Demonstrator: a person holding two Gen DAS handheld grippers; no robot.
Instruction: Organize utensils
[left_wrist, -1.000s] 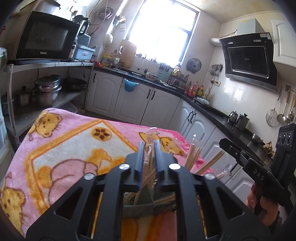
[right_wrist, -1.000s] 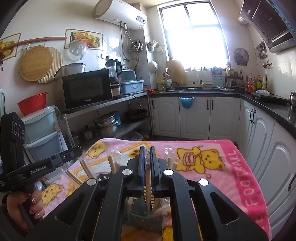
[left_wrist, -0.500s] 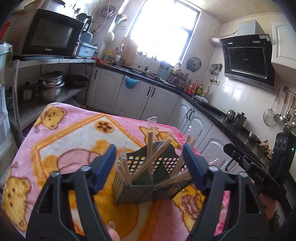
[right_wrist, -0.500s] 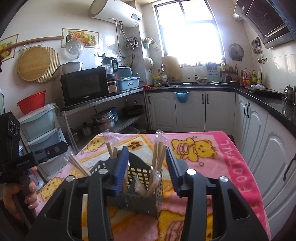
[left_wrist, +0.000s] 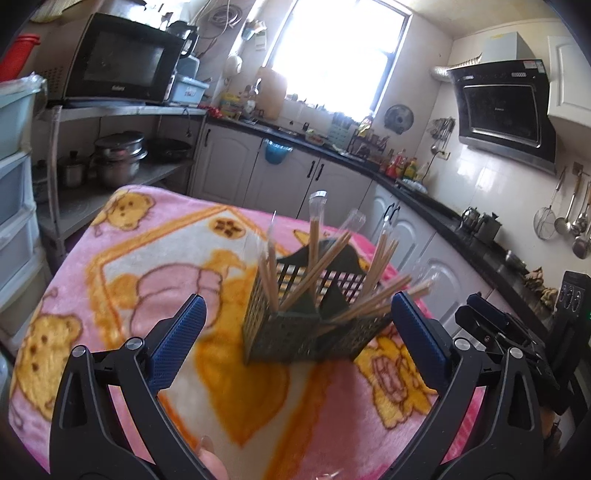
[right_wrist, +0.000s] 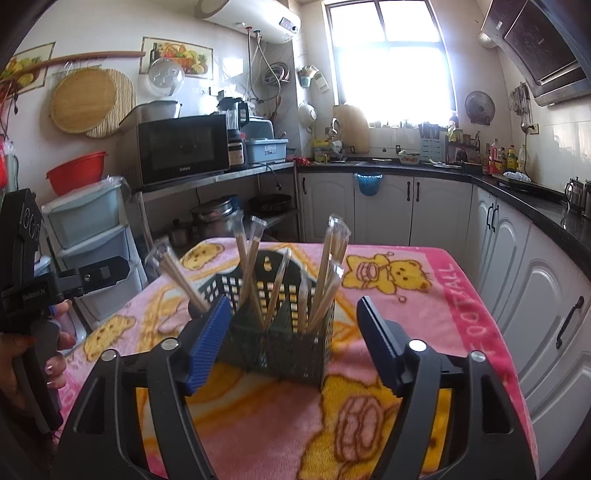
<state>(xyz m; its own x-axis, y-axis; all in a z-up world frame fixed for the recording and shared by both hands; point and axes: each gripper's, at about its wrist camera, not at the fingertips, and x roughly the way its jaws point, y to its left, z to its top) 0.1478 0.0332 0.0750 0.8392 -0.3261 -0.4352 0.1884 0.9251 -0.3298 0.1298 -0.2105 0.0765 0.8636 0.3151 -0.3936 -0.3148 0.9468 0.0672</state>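
A pink bear-print fleece blanket (right_wrist: 424, 314) covers the surface in a white-cabinet kitchen; both tongs, left (left_wrist: 299, 339) and right (right_wrist: 291, 339), have just been opening and stand released, gripping nothing, near the dark perforated plastic caddy (right_wrist: 280, 347).

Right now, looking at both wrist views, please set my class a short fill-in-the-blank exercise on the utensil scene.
1. The wrapped wooden chopsticks stand in a dark perforated plastic ____.
2. The left tongs stand ____, with nothing pressed between the blue pads.
3. The holder rests on a pink fleece ____ printed with yellow bears.
4. The black microwave sits on a metal ____.

Missing words: holder; open; blanket; shelf
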